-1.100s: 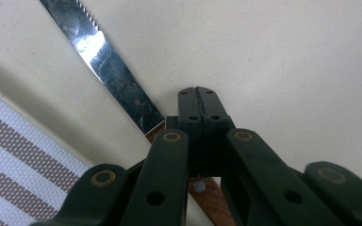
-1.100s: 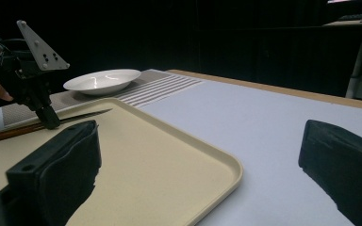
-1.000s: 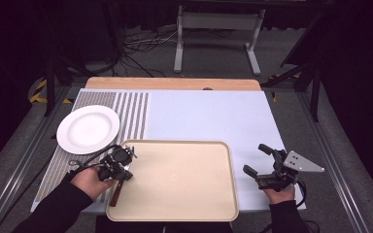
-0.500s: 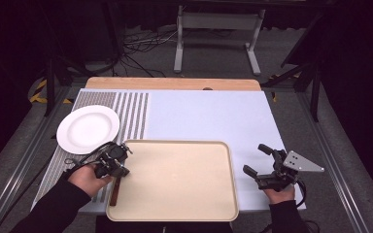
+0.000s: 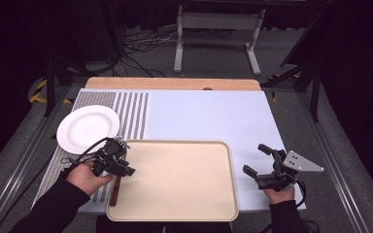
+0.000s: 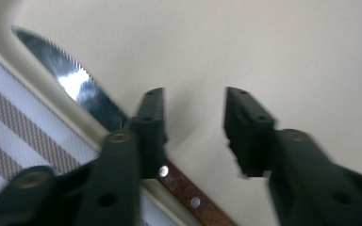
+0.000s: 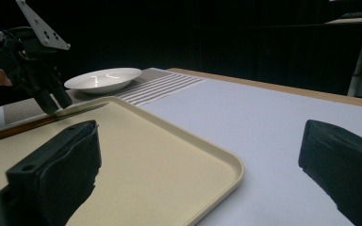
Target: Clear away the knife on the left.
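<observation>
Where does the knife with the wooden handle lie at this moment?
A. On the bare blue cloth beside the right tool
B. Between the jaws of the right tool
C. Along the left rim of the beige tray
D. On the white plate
C: the knife rests along the rim of the beige tray, next to the striped mat, and the open left tool above it grips nothing.

The wooden table [image 5: 175, 83] shows as a bare strip along its far edge. A pale blue mat [image 5: 209, 116] covers most of the top, with a brown-and-white striped band [image 5: 131, 114] down its left part. On that band, at the far left, sits a white plate [image 5: 87, 128]. A beige tray [image 5: 179, 179] lies at the near middle, overlapping the stripes, and a wooden-handled knife [image 6: 94, 101] rests along its left rim.
</observation>
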